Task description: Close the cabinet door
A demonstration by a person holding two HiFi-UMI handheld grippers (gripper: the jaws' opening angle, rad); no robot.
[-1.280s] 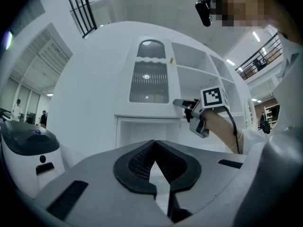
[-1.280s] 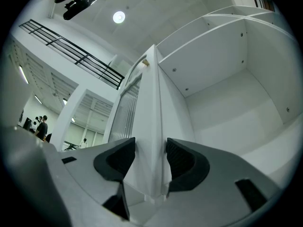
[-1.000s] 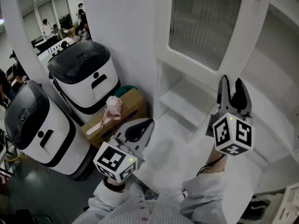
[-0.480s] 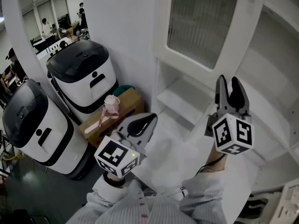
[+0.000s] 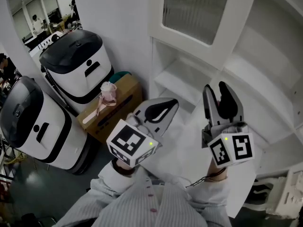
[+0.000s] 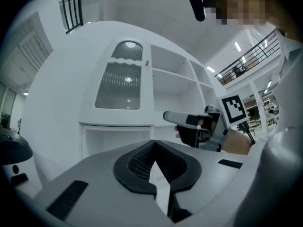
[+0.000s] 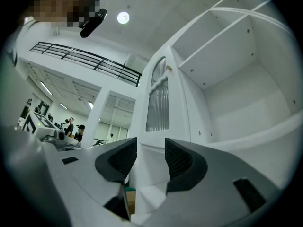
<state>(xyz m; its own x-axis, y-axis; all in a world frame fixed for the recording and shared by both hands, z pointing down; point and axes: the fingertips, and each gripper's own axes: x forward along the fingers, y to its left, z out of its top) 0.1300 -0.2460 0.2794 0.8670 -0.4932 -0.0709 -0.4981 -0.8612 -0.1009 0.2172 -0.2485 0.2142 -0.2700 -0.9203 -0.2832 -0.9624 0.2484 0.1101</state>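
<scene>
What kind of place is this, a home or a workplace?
Probably a workplace, perhaps a lab or test hall: two black-topped white machines stand beside the white cabinet, and people stand among desks behind.
</scene>
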